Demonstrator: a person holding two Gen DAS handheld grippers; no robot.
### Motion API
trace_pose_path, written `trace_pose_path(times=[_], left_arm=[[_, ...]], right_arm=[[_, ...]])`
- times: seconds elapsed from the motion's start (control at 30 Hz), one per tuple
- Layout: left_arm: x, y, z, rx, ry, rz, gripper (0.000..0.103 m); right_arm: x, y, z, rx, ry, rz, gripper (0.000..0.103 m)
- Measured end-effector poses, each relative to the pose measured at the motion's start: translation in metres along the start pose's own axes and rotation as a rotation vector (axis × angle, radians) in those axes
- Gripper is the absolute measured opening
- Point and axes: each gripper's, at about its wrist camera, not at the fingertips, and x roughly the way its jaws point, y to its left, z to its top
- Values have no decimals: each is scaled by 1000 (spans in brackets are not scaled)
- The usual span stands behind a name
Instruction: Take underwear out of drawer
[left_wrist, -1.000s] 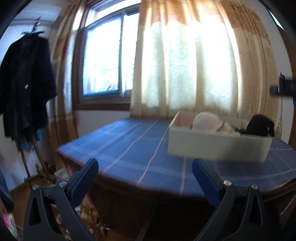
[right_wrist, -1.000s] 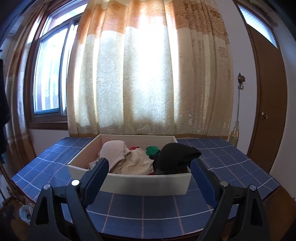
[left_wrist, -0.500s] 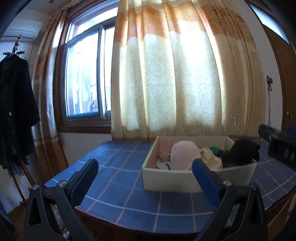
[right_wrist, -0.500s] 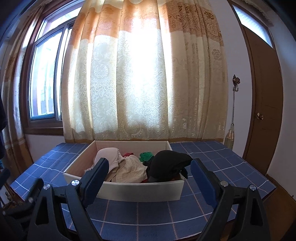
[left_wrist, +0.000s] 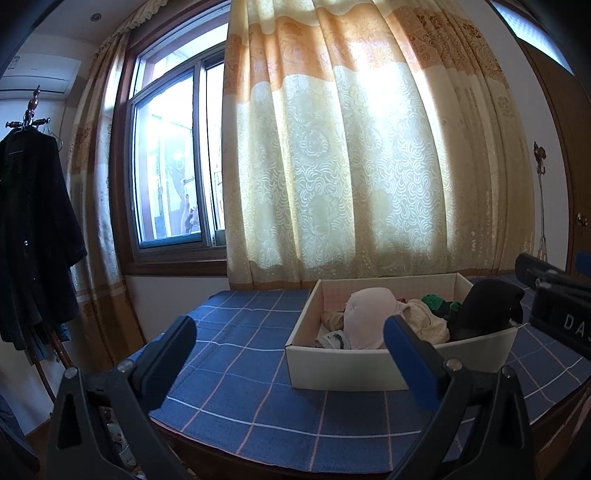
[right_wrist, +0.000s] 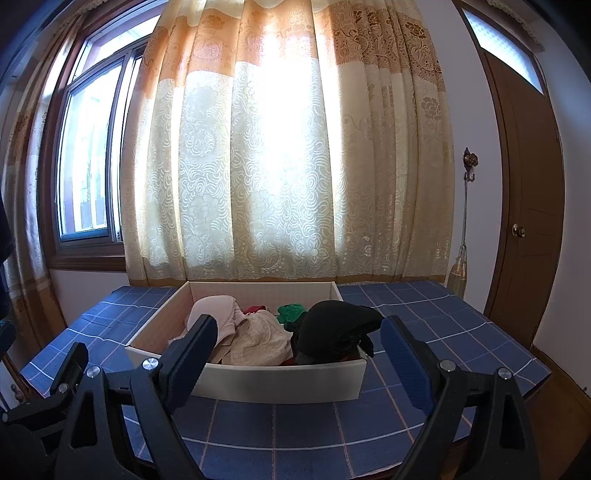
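White drawer (right_wrist: 280, 382) heaped with underwear (right_wrist: 258, 338), pink, cream, green, black.

White drawer (left_wrist: 343, 369) of underwear (left_wrist: 369, 321) on blue checked tablecloth (left_wrist: 240, 354); left gripper (left_wrist: 291, 354) wide, empty
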Motion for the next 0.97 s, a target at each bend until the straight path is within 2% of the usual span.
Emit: trace_pose_path(times=[0.2,0.57,0.8,0.97], left_arm=[[7,-2,-1,-8,30,-16,103],[8,-9,-1,12,7,-19,103],[12,-6,-2,-17,32,-58,103],[12,-9,-3,-3,35,-52,103]], right_arm=[[7,0,1,-3,8,5,92],[12,-2,1,1,13,1,92],[15,-1,0,1,21,1,92],[14,0,0,-2,21,3,92]])
